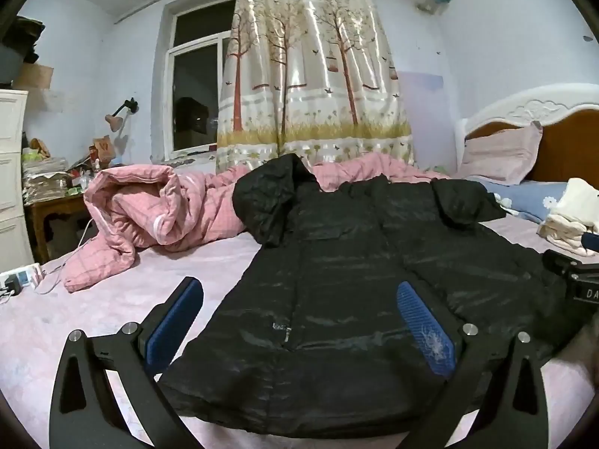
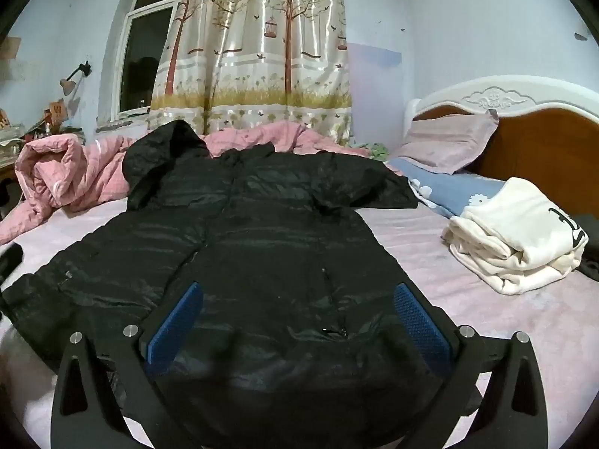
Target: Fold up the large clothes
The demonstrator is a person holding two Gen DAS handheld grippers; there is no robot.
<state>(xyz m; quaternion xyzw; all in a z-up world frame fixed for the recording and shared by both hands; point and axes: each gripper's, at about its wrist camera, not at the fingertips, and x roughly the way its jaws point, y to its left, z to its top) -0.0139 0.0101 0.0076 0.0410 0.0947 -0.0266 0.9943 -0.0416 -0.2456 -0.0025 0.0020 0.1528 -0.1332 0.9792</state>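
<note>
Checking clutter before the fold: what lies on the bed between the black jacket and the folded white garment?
Only bare pink sheet between the black jacket and the folded white garment, seen in the right wrist view.

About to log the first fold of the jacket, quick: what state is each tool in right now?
Left tool: open, holding nothing, above the black puffer jacket.
Right tool: open, holding nothing, over the same jacket.

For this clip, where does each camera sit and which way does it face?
Left wrist: on the left gripper, low over the hem, facing along the black jacket toward the curtain; open jaws show, right gripper's body at right edge.
Right wrist: on the right gripper, over the hem further right, same heading; open jaws show.
Shared: jacket, pink quilt, folded white clothes, headboard.
</note>
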